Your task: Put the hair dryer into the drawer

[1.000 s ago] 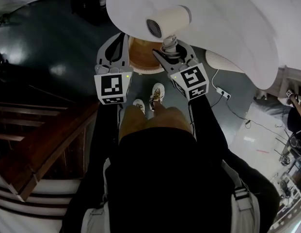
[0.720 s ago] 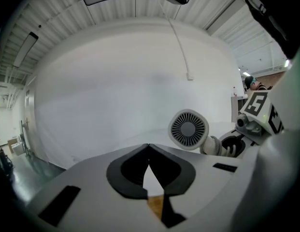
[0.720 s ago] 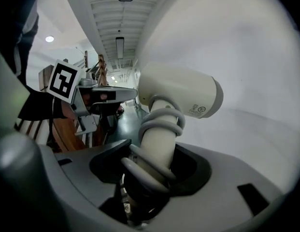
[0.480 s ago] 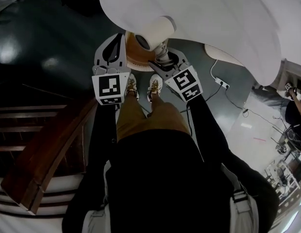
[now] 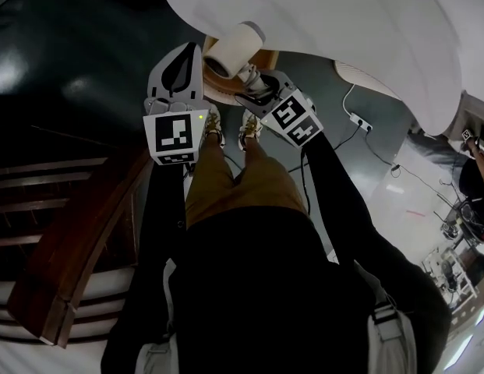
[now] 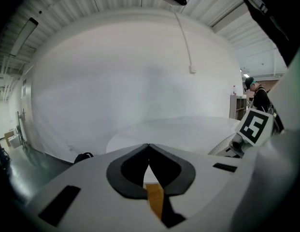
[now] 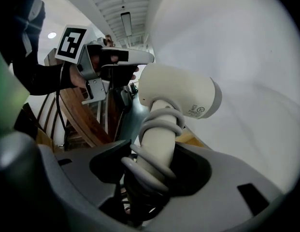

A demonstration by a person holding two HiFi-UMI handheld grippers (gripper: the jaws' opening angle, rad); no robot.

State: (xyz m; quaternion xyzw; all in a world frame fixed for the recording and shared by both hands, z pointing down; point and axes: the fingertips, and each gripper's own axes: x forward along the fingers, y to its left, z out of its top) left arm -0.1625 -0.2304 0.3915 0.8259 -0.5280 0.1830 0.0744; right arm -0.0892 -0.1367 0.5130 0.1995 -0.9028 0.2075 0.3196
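Since a second ago the hair dryer (image 5: 230, 47) has swung left along the edge of the white table (image 5: 343, 29), and both grippers have come lower under that edge.

In the head view, the dryer's barrel lies across the table's edge, tilted, with its open end towards the person. The right gripper (image 5: 253, 84) holds it by the handle, just below the edge. The left gripper (image 5: 187, 49) is just beside the barrel on its left, tips pointing at the table. A brown wooden piece (image 5: 266, 58) shows under the table's edge, behind the dryer. The person's shoes (image 5: 249, 127) stand below the grippers.

In the left gripper view, the left gripper (image 6: 149, 146) has its jaws closed tip to tip with nothing between them. The table (image 6: 188, 129) fills the view ahead.

In the right gripper view, the hair dryer (image 7: 176, 93) stands upright between the jaws of the right gripper (image 7: 154, 178). The jaws stand wide and clamp the handle, which has the cord (image 7: 157, 124) wound round it. The barrel rises above the jaws in front of the table (image 7: 246, 57). The left gripper (image 7: 147, 57) is just beside the barrel, to its left.
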